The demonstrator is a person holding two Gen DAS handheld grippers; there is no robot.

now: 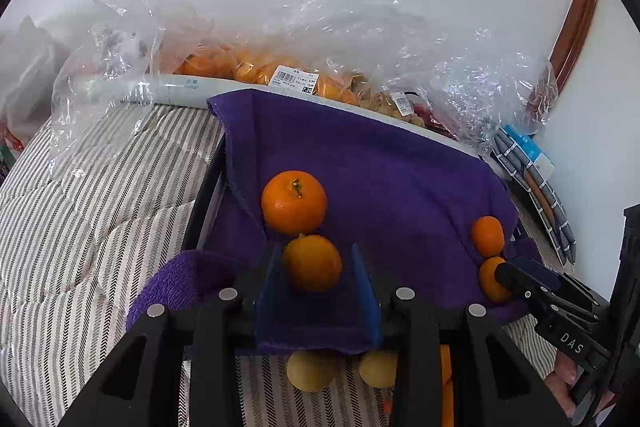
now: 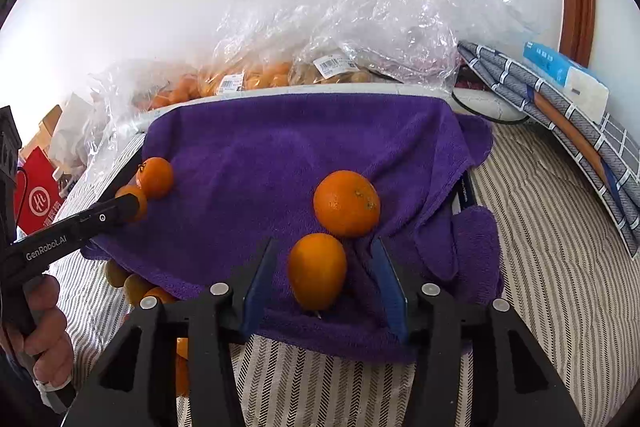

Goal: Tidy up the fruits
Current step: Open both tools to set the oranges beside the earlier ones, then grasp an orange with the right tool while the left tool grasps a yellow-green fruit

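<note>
A purple towel (image 1: 400,167) (image 2: 300,155) lies draped over a dark-framed tray. Four oranges lie on it. In the left wrist view my left gripper (image 1: 316,247) is open, with an orange (image 1: 312,263) between its blue pads and a thin gap on the right side. A bigger orange (image 1: 294,203) sits just beyond it. In the right wrist view my right gripper (image 2: 324,241) is open around another orange (image 2: 318,271), with gaps on both sides. A larger orange (image 2: 346,203) touches that one from behind. The left gripper's finger (image 2: 128,207) shows at the far left.
Clear plastic bags (image 1: 288,67) (image 2: 280,67) of oranges line the back wall. Yellowish fruits (image 1: 310,371) and more oranges (image 2: 136,287) peek out under the towel's front edge. Striped bedding (image 1: 100,207) surrounds the tray. Folded grey cloth (image 2: 580,123) lies at the right, a red bag (image 2: 38,199) at the left.
</note>
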